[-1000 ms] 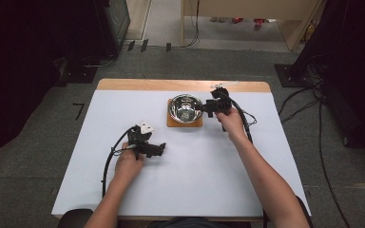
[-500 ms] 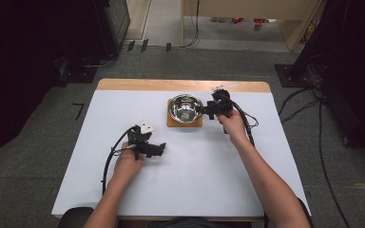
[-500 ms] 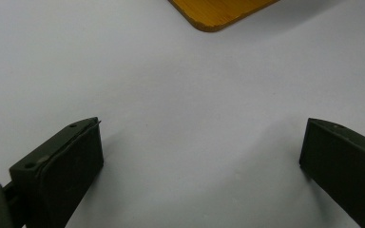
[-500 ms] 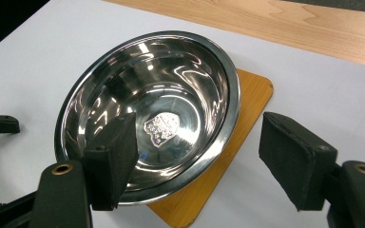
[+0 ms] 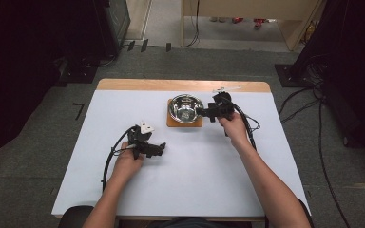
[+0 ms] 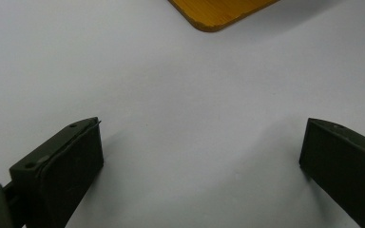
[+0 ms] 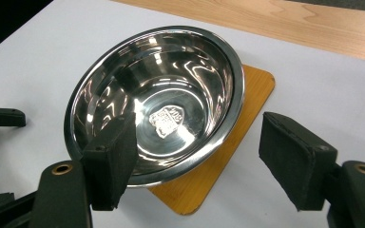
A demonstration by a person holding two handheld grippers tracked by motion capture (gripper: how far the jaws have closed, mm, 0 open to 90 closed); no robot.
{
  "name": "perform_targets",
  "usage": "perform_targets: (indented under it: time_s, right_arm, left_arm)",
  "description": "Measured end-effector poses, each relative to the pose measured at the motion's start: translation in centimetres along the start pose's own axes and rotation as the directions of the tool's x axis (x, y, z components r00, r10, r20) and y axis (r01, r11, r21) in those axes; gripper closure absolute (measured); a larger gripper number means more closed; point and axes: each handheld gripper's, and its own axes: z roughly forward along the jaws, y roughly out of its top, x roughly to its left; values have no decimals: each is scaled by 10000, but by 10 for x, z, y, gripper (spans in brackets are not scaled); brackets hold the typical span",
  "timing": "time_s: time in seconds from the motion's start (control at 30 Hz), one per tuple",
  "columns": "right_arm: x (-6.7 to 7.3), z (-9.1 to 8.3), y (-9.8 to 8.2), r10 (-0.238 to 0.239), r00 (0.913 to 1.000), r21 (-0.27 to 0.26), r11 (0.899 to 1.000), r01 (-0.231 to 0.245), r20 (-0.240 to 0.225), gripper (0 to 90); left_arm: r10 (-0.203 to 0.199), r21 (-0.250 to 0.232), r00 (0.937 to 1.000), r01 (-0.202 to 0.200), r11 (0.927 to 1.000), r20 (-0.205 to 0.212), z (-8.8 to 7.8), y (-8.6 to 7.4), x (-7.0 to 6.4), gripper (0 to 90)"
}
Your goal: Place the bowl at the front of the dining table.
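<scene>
An empty stainless steel bowl [image 5: 186, 108] [image 7: 157, 102] stands on a square orange-brown wooden mat [image 5: 184, 123] [image 7: 252, 83] at the far middle of the table. My right gripper [image 5: 201, 113] [image 7: 199, 164] is open at the bowl's right rim and points at it. One jaw lies over the near rim and the other stands outside above the mat, with nothing gripped. My left gripper [image 5: 162, 149] [image 6: 199, 166] is open low over the bare white tabletop, nearer the person and left of the bowl. One corner of the mat [image 6: 218, 14] lies ahead of it.
The table [image 5: 123, 199] has a white cover and a bare wooden strip [image 5: 138, 84] along its far edge. Black cables trail from both grippers, and more cables lie on the floor at the right [image 5: 313, 114]. The left gripper's jaw [image 7: 2, 117] appears left of the bowl.
The right gripper has shifted slightly toward the near side beside the bowl's rim. The left gripper and the bowl have stayed in place.
</scene>
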Motion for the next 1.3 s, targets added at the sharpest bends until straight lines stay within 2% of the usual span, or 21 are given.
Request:
perform_targets:
  time_s: [0.2,0.47,1.1,1.3]
  right_arm:
    - [2,-3,-4,-76,10000,42,10000,76,-11,297]
    - [7,-8,-10,-469,9989,176,9987,469,20,293]
    - [15,-18,-34,-631,9978,345,9974,638,-193,284]
    - [15,-17,-39,-523,9984,448,9976,532,-211,284]
  left_arm:
    - [6,5,10000,-6,10000,-6,0,0,0,5]
    - [1,-4,10000,-1,10000,-7,0,0,0,4]
    - [4,-9,10000,-4,10000,-12,0,0,0,4]
    - [1,-12,10000,-1,10000,-11,0,0,0,4]
